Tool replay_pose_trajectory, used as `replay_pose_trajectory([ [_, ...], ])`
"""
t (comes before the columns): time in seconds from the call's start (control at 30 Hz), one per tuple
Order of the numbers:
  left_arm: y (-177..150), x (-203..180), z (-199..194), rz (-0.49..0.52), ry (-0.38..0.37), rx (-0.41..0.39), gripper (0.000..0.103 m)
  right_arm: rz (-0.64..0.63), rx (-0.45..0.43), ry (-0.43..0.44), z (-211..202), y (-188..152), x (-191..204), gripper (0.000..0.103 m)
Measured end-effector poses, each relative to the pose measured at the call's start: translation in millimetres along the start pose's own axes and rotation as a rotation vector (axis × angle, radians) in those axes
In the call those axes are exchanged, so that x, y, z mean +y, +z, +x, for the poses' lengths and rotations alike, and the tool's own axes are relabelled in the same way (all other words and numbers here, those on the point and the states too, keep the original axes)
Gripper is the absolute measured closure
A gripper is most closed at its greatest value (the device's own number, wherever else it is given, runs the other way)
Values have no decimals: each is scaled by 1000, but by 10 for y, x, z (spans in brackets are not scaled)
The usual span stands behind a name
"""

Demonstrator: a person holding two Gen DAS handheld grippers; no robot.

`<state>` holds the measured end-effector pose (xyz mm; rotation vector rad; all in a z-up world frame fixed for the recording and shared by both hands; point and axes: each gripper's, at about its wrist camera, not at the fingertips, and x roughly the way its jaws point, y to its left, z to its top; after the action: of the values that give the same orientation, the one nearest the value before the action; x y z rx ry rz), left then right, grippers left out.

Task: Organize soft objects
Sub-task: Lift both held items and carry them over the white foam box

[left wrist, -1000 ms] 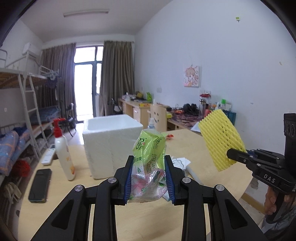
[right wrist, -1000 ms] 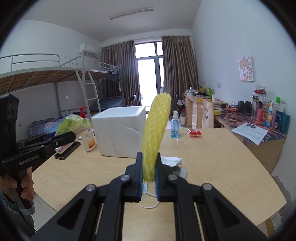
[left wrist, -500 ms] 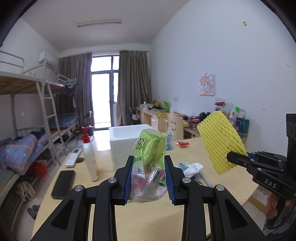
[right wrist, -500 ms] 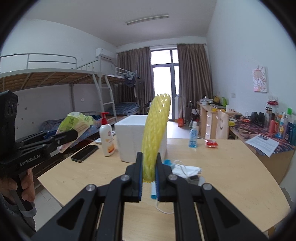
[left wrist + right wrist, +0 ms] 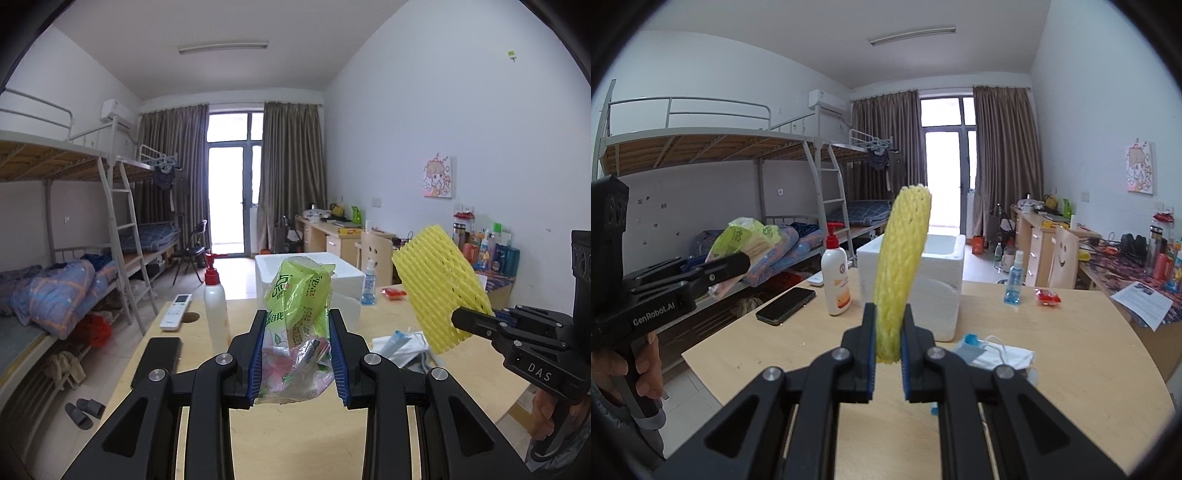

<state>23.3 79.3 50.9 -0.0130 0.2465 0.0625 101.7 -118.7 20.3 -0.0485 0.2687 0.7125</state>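
Note:
My left gripper is shut on a crumpled green and clear tissue pack, held in the air above the wooden table. The right gripper is shut on the lower end of a yellow foam net sleeve, which stands upright. Each tool shows in the other's view: the yellow foam net sleeve at the right, the tissue pack at the left. A white foam box with an open top stands on the table beyond both. A white and blue face mask lies near the box.
A lotion pump bottle, a black phone, a blue spray bottle, a red packet and a white remote sit on the table. Bunk beds line the left wall, cluttered desks the right.
Both grippers have drawn back from the foam box and tilted up, so the box looks smaller and more of the room shows. Their grips are unchanged.

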Motion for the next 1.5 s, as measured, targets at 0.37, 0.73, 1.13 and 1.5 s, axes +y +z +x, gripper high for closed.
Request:
replay_pose_trajectory([
  [0.37,179,78,248,7,-19,7,70,-6,11,7,229,221,-48,89],
  [0.73,390,143,608,3,-36,33,70,3,44,-7,512,406,-174,89],
  [1.13,555,184,989,13,-45,57,70,-2,65,-14,818,673,-226,89],
  [1.5,667,254,1344,-2,-69,90,70,-33,95,-24,1146,830,-237,89],
])
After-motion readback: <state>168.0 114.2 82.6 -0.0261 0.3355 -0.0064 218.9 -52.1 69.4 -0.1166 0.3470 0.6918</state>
